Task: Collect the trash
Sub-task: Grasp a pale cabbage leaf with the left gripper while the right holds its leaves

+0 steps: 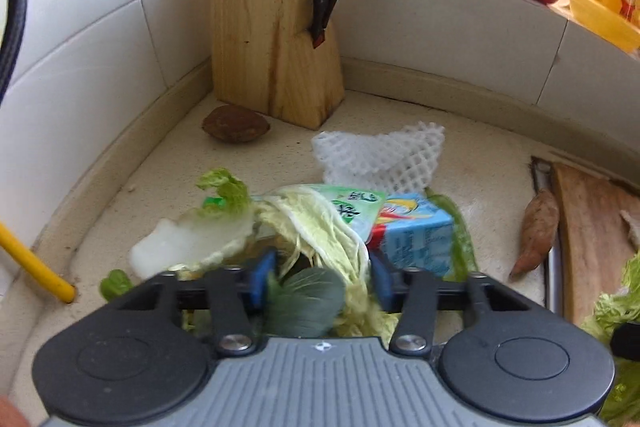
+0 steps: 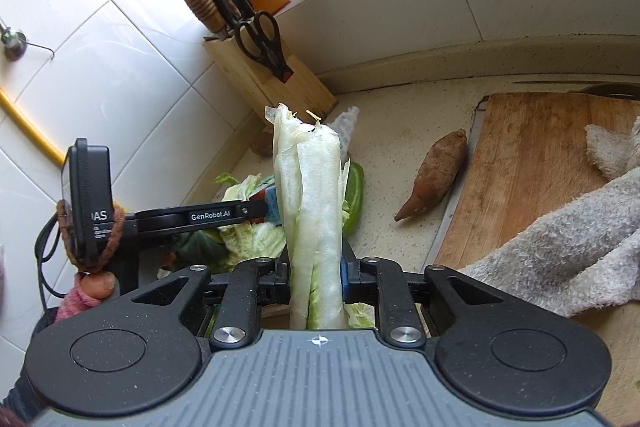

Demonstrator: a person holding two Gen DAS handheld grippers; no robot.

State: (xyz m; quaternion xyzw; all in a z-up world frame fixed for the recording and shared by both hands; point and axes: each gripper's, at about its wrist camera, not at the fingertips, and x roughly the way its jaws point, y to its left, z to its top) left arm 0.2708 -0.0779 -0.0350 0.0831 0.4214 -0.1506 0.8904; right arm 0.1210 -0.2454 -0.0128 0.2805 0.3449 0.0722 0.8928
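Now the right gripper clamps cabbage stalks; the left gripper, jaws apart around cabbage leaves, should close firmly before lifting toward twelve o'clock.

At lower centre the left gripper has its blue fingers apart around cabbage leaves heaped on the tabletop. A blue carton lies just right; white foam netting lies above it, and a knife block stands at upper centre.
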